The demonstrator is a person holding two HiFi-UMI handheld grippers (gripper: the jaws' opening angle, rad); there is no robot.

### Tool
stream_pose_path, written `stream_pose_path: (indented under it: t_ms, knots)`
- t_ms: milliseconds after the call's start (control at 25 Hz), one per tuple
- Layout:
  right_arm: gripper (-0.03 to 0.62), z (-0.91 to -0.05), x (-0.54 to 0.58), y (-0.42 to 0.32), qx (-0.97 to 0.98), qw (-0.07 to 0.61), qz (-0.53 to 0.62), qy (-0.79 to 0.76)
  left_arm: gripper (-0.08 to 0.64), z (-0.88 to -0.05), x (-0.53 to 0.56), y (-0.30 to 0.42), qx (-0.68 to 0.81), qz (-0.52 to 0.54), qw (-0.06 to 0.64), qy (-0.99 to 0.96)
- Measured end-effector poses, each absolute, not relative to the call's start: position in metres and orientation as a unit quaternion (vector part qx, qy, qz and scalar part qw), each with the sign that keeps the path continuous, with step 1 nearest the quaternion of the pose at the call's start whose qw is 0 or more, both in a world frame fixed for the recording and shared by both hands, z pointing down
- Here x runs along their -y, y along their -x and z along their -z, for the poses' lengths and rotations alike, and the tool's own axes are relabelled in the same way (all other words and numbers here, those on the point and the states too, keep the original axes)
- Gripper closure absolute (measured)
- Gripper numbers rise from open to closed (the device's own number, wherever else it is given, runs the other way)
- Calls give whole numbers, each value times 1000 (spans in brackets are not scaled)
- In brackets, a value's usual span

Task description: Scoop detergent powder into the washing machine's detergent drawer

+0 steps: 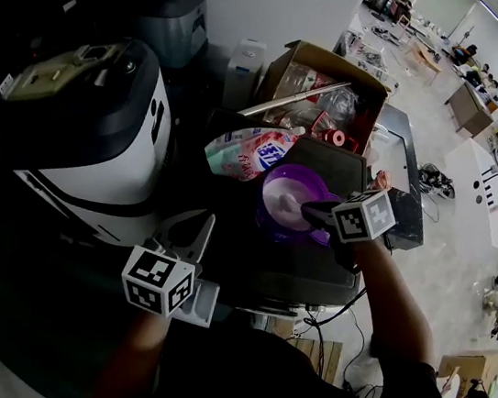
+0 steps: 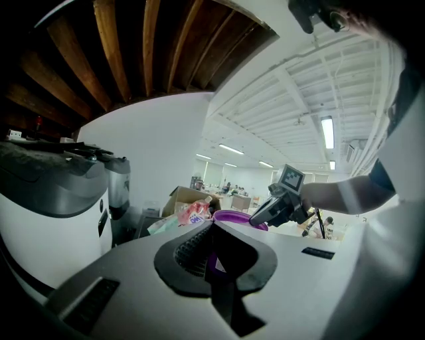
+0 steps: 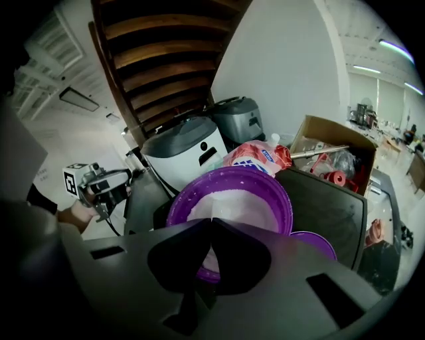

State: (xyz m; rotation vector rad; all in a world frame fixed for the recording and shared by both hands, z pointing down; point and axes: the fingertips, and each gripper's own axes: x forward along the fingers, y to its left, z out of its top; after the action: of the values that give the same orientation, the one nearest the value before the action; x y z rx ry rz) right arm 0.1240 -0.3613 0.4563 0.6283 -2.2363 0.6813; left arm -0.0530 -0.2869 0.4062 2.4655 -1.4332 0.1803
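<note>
Right gripper (image 3: 211, 222) jaws pinched together, over purple bowl (image 3: 275, 198) of white powder (image 3: 232, 209), frame centre. Left gripper (image 2: 214, 227) jaws closed.

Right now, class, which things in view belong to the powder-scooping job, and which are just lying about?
Job: round purple plastic bowl of white powder; right gripper.
Lying about: open brown cardboard box; small red roll inside it.

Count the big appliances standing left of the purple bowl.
2. A white appliance with a grey lid stands nearest the purple bowl; a darker grey appliance stands behind it, against the wall. Others may sit out of frame.
</note>
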Motion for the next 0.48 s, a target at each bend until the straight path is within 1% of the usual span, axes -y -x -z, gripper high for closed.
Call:
stream_pose_path:
  t_ms: [160, 480]
  knots:
    - [571, -455, 362, -124, 865, 309, -307, -248, 552, -406, 287, 56, 493, -61, 142, -856]
    - [571, -443, 362, -124, 859, 248, -349, -281, 552, -405, 283, 64, 483, -60, 141, -862]
